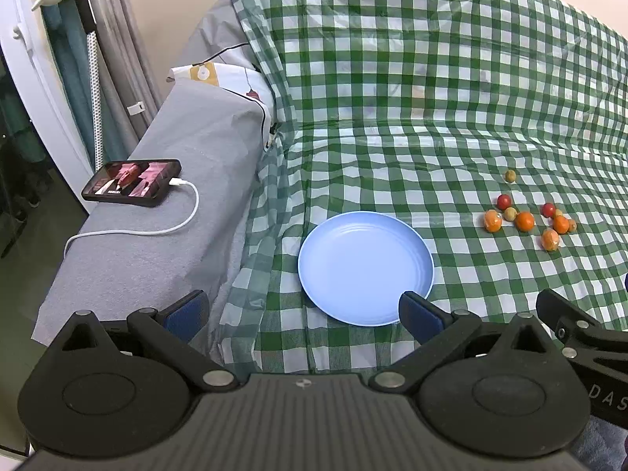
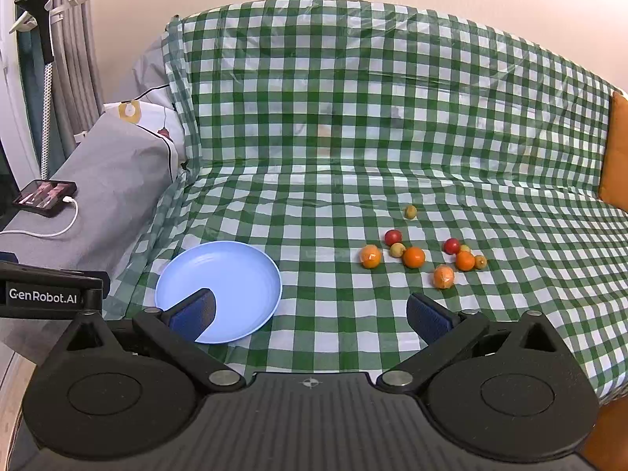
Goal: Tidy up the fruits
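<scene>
We see left gripper point(image 1: 302, 314) and right gripper point(image 2: 310, 314) both spread wide, holding nothing; blue plate point(image 2: 235, 274) lower left, fruits point(image 2: 424, 255) centre-right, untouched.

Checked sofa cover point(image 2: 353, 125), blue plate point(image 2: 235, 274), scattered fruits point(image 2: 414, 257)

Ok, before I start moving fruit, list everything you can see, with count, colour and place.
plate: one, light blue, empty, on the checked cloth, left of the fruit
orange fruits: four, right of the plate, on the cloth
red fruits: two, behind the orange ones
yellow-green fruits: about four, small; one sits apart farther back
cloth: one, green and white check, over the sofa
phone: one, black, screen lit, white cable, on the grey armrest
cushion: one, orange, far right
left gripper: open, empty
right gripper: open, empty
</scene>
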### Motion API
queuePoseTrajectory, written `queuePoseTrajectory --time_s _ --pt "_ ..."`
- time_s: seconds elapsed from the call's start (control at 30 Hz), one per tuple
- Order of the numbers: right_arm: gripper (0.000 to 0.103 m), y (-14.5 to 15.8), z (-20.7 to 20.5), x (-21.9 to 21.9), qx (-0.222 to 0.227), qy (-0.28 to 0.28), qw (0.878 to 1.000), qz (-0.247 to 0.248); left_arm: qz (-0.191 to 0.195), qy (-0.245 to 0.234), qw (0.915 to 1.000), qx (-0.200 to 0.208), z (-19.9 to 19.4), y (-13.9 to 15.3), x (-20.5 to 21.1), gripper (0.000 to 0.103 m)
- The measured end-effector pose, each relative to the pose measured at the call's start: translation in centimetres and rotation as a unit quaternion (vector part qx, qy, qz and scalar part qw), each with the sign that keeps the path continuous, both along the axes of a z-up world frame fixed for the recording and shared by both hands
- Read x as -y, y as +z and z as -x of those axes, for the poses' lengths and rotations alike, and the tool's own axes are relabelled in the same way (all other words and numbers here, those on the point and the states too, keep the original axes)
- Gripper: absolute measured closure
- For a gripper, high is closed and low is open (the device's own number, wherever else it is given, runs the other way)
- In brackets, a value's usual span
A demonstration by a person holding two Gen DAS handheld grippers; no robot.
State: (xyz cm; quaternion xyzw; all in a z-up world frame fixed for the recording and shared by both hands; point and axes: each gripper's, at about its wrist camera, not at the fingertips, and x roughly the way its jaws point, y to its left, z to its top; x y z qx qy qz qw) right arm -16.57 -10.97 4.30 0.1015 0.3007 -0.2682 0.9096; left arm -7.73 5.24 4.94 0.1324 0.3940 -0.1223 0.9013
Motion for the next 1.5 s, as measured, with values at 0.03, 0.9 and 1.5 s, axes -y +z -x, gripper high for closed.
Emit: queuePoseTrajectory --time_s 0.03,0.9,1.5 --pt "0.000 0.0 0.0 0.0 0.000 0.001 1.000 -0.003 0.000 0.001 1.0000 0.000 0.0 0.0 0.0 0.000" --pt "0.000 -0.2 0.1 0.3 -0.004 -0.004 1.000 -0.007 -0.004 -0.005 1.0000 -0.001 0.2 -0.2 0.0 0.000" --pt "0.000 -3.0 4.0 8.1 0.015 -0.123 0.992 -0.023 0.005 -0.095 0.9936 -0.062 -1.3 -2.9 8.9 0.000"
